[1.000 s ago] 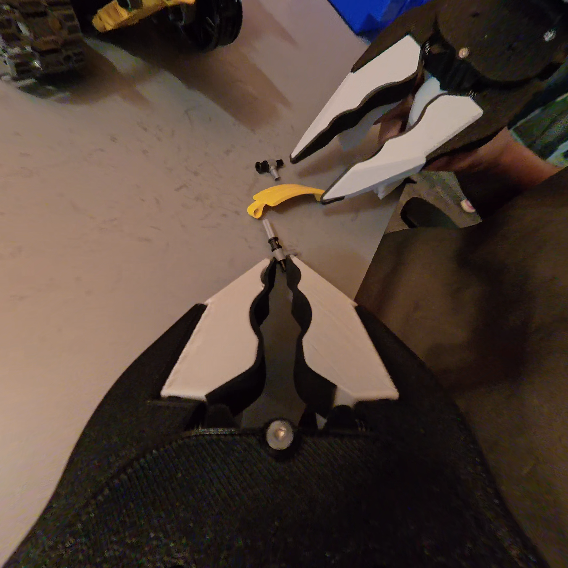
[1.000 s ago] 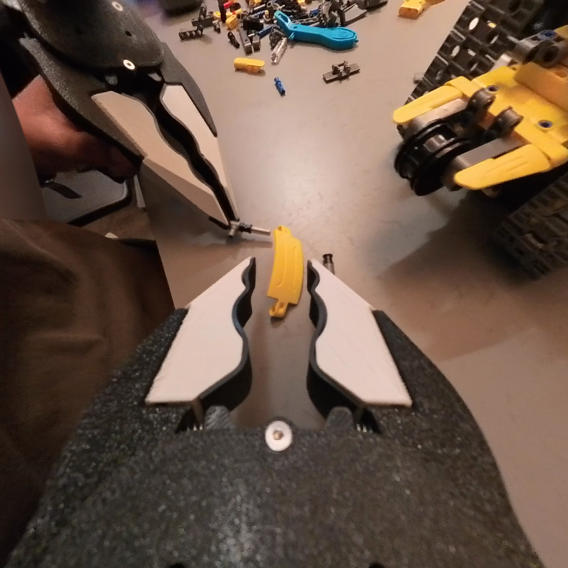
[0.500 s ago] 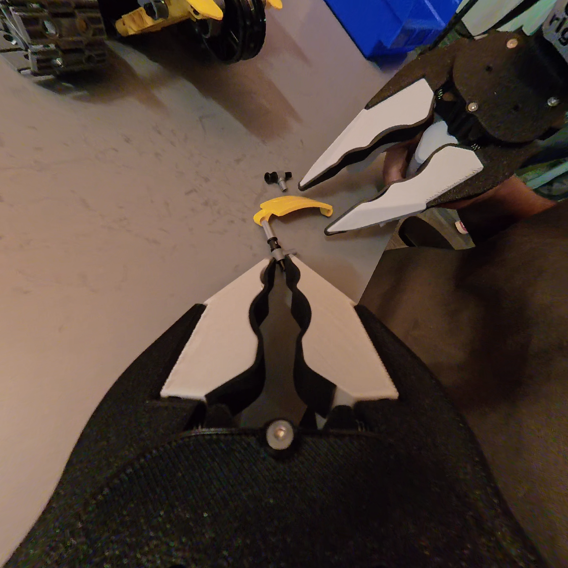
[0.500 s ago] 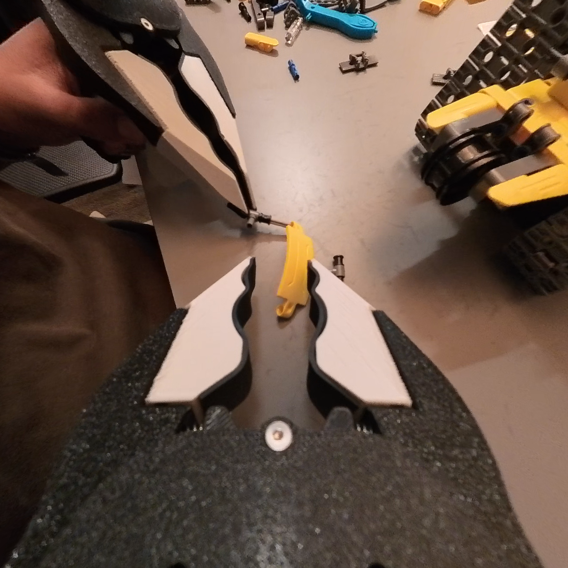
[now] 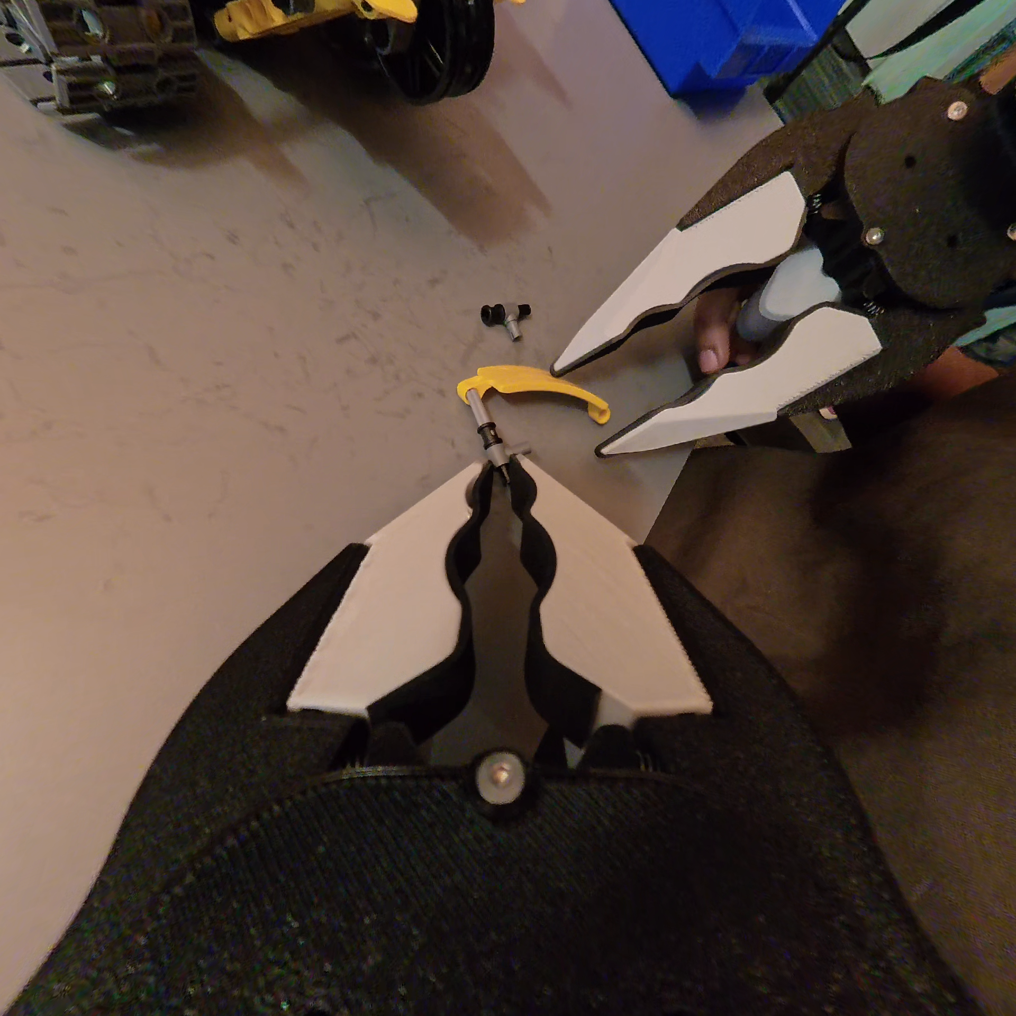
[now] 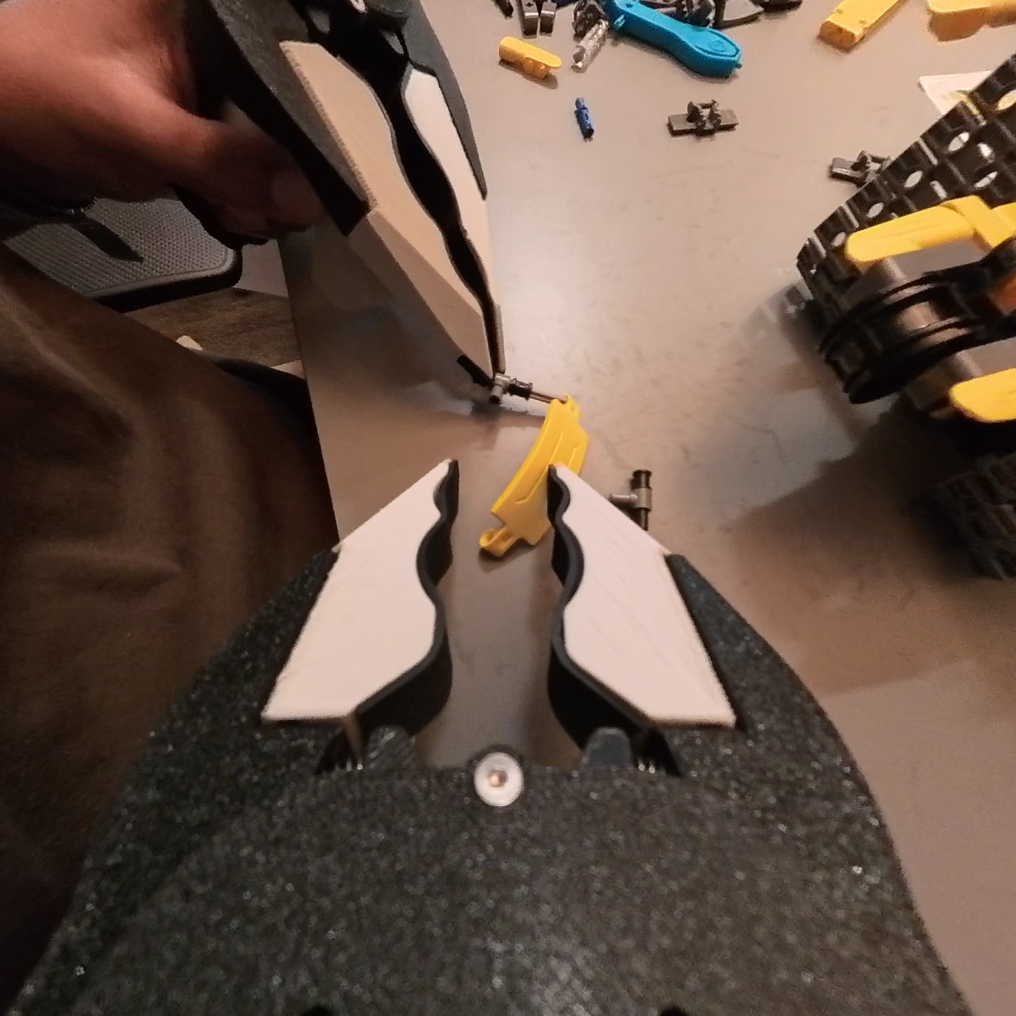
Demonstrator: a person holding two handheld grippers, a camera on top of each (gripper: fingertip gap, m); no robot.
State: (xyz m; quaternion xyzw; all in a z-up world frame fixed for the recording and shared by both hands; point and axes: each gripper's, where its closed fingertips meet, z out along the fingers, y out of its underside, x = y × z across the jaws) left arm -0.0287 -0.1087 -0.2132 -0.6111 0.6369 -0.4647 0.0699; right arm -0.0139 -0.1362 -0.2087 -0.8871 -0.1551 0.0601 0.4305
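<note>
My left gripper (image 5: 499, 468) is shut on a small grey and black axle pin (image 5: 489, 434), whose far tip sits in the end hole of a curved yellow panel piece (image 5: 536, 387) lying on the grey table. The pin (image 6: 514, 386) and the left gripper (image 6: 492, 363) also show in the right wrist view. My right gripper (image 6: 501, 478) is open and low over the table, its fingers either side of the yellow piece (image 6: 541, 489), which leans against the right finger (image 6: 599, 544). The right gripper (image 5: 574, 409) also shows in the left wrist view, open beside the piece.
A small black and grey connector (image 5: 506, 315) lies just beyond the yellow piece, also in the right wrist view (image 6: 638, 492). A yellow and black tracked toy vehicle (image 6: 934, 341) stands to the right. Loose parts and a blue tool (image 6: 673, 38) lie far back. A blue bin (image 5: 725, 41) is behind. My hands' fingertips stand some 4 cm from each other.
My left gripper pushed the pin forward until its tip entered the yellow piece's end hole, and the piece swung round. The right gripper drew back a little, staying open around the piece.
</note>
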